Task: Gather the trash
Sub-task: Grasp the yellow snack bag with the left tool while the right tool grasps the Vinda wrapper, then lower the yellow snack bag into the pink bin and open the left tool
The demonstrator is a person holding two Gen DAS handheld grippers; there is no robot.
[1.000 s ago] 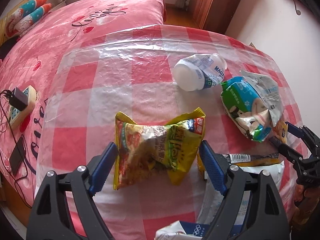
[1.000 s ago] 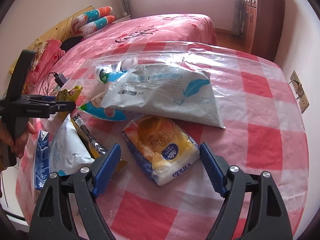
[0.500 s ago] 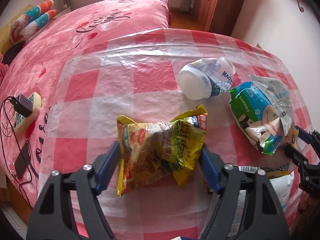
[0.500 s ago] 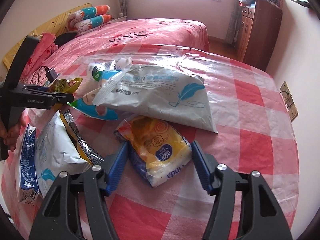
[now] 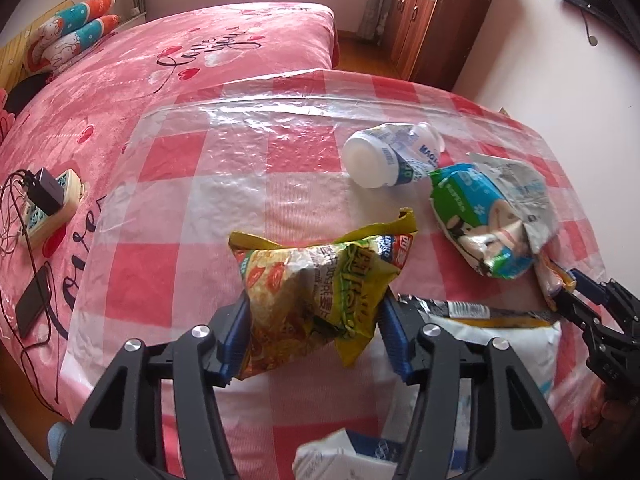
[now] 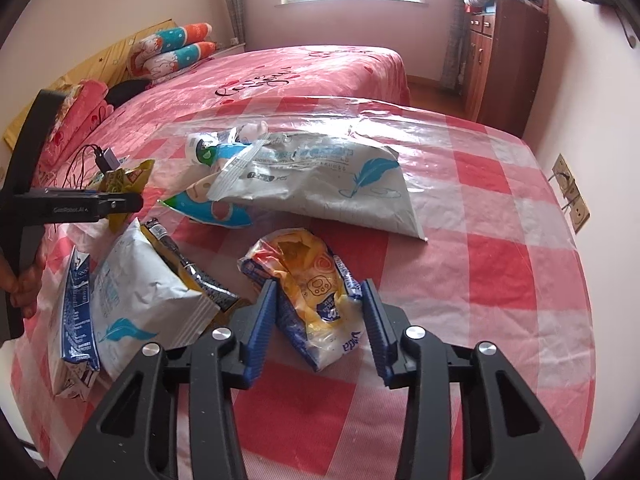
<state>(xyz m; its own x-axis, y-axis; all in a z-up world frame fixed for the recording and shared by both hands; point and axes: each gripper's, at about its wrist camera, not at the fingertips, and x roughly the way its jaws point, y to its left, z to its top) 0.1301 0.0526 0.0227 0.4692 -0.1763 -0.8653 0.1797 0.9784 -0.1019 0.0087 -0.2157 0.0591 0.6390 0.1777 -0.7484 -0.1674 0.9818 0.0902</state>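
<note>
Both grippers had narrowed since one second earlier, when each stood wide around its target. Left gripper (image 5: 314, 332) was now clamped on the yellow snack bag (image 5: 316, 284), blue pads pressing its crumpled sides, with the bag's lower end between the fingers and its top flaring out above them. Whether the bag had cleared the cloth could not be told. Right gripper (image 6: 320, 320) was likewise pinched on the yellow-and-blue tissue pack (image 6: 310, 280), the wrapper bulging between the pads.

Both items sat toward the near edge of the table (image 5: 240, 152), which carried a red-and-white checked cloth under clear plastic. Right of the snack bag, near the table's right edge, lay a green-and-blue wrapper (image 5: 476, 216); a white plastic bottle (image 5: 388, 156) lay on its side just beyond it, toward the far edge. In the right wrist view, a large white zip bag with a blue feather print (image 6: 320, 184) lay across the middle of the table, beyond the tissue pack. A smaller white bag (image 6: 136, 296) with a dark wrapper (image 6: 188, 264) on top of it lay left of the pack, and a blue-and-white carton (image 6: 76, 320) lay at the left edge.

A pink bed (image 5: 160, 80) stood beyond the table.
</note>
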